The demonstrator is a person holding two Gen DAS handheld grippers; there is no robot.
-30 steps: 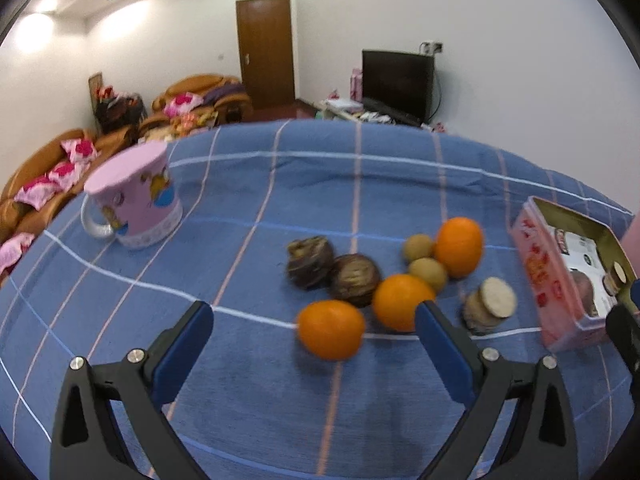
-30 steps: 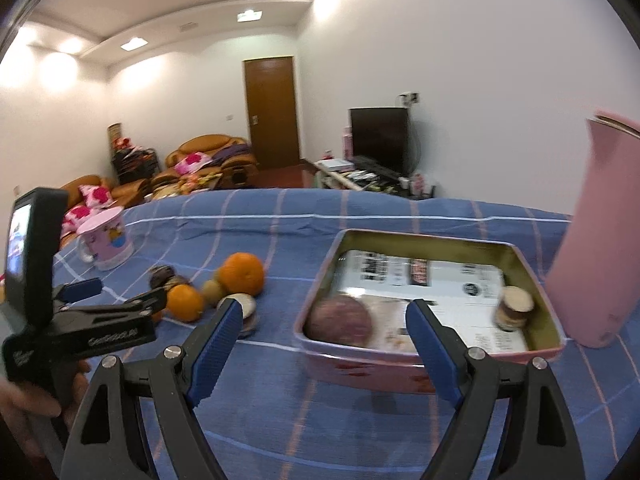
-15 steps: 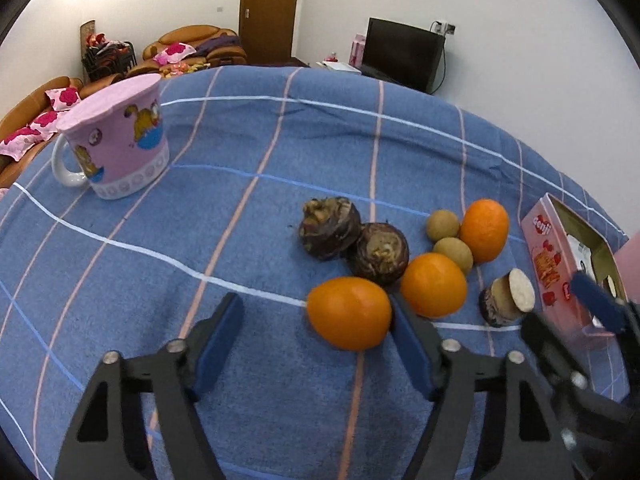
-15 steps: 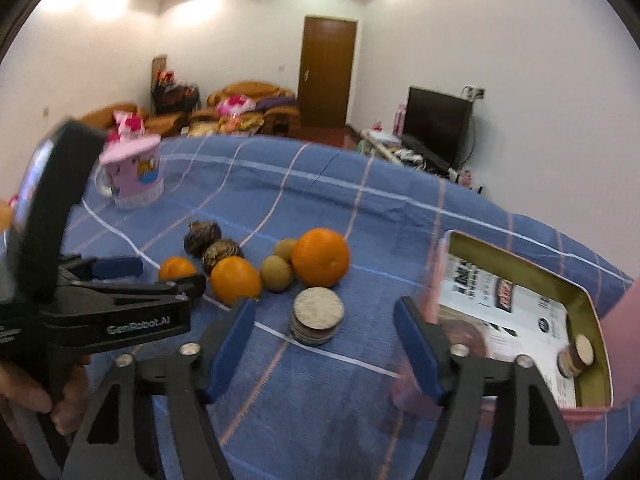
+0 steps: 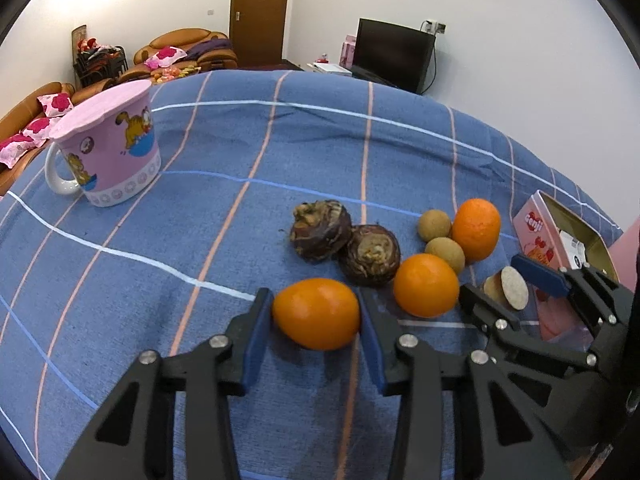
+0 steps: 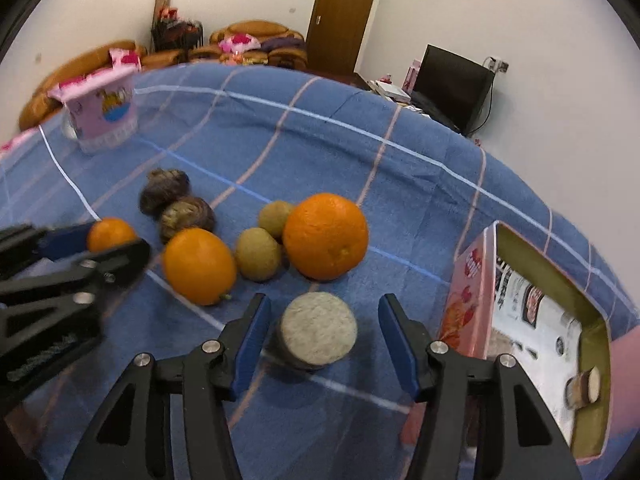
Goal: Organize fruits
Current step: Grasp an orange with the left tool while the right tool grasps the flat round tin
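The only thing you can really read here is the red lettering on the side of the pink tin (image 5: 538,236), looks like "Senji" above a strawberry picture. The paper sheet lying inside that tin (image 6: 532,312) has dark print and a small logo, but it's way too small and blurry for you to make out.

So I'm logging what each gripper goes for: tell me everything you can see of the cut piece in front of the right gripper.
The cut piece is a short round stub with a pale, speckled flat face and brownish skin. It lies tilted on the blue cloth, near the pink tin. It sits between the right gripper's blue pads, which have been closing; gaps show on both sides.
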